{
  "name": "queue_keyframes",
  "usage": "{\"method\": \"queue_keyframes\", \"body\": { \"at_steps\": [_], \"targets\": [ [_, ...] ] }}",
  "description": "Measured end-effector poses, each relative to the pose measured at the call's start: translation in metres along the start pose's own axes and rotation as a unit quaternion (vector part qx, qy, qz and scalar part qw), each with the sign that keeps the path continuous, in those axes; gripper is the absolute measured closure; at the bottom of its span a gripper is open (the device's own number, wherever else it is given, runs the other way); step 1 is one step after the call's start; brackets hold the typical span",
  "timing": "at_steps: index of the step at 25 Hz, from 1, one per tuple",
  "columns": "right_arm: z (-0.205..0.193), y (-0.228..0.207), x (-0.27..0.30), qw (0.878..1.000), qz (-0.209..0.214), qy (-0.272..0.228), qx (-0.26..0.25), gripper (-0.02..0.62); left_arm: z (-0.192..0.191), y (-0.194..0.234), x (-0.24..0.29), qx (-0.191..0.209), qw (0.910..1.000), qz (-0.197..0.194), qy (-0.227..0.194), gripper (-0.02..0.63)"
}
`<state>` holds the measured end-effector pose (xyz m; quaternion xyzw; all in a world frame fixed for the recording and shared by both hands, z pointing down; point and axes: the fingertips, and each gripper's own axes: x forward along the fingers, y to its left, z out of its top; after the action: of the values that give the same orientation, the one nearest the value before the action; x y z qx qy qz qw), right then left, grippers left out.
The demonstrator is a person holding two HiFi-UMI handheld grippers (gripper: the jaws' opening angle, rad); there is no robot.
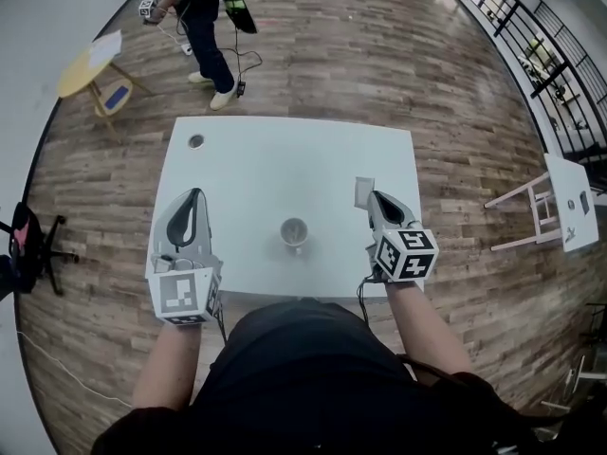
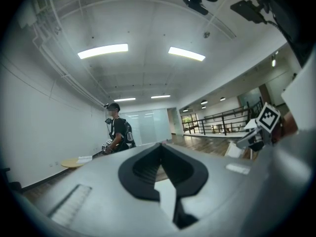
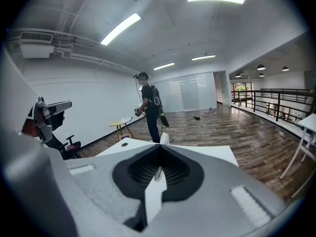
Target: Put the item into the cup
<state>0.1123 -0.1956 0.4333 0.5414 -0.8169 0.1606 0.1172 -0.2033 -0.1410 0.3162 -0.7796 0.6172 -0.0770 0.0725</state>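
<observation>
A pale cup (image 1: 294, 232) stands upright on the white table (image 1: 285, 159), near its front edge between my two grippers. My right gripper (image 1: 372, 196) hovers to the right of the cup, shut on a thin flat white item (image 1: 364, 191) that sticks out past its tips. In the right gripper view the item (image 3: 164, 138) pokes up from the closed jaws of the right gripper (image 3: 159, 147). My left gripper (image 1: 196, 193) is to the left of the cup, above the table's left part. Its jaws are shut and hold nothing in the left gripper view, where the left gripper (image 2: 160, 145) fills the bottom.
A small round hole (image 1: 195, 141) marks the table's far left corner. Beyond the table a person (image 1: 204, 27) stands on the wooden floor beside a yellow round table (image 1: 90, 64). Another white table (image 1: 569, 202) is at the right, a black chair (image 1: 28, 240) at the left.
</observation>
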Motion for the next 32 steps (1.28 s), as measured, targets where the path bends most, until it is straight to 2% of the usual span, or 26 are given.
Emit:
{"method": "queue_keyframes", "body": {
  "at_steps": [7, 12, 18, 32],
  "targets": [
    [-0.003, 0.014, 0.005, 1.0, 0.019, 0.005, -0.005, 0.592, 0.006, 0.014, -0.014, 0.005, 0.9997, 0.024, 0.0, 0.6],
    [-0.002, 0.032, 0.011, 0.999, 0.04, 0.007, -0.027, 0.593, -0.003, 0.025, -0.029, 0.002, 0.9991, 0.041, 0.009, 0.6],
    [-0.002, 0.051, 0.019, 0.998, 0.064, 0.009, -0.028, 0.593, -0.008, 0.034, -0.046, 0.005, 0.9983, 0.057, 0.011, 0.6],
    [-0.004, 0.097, 0.034, 0.991, 0.117, 0.015, -0.058, 0.592, -0.014, 0.062, -0.088, 0.002, 0.9932, 0.113, 0.028, 0.6]
  ]
}}
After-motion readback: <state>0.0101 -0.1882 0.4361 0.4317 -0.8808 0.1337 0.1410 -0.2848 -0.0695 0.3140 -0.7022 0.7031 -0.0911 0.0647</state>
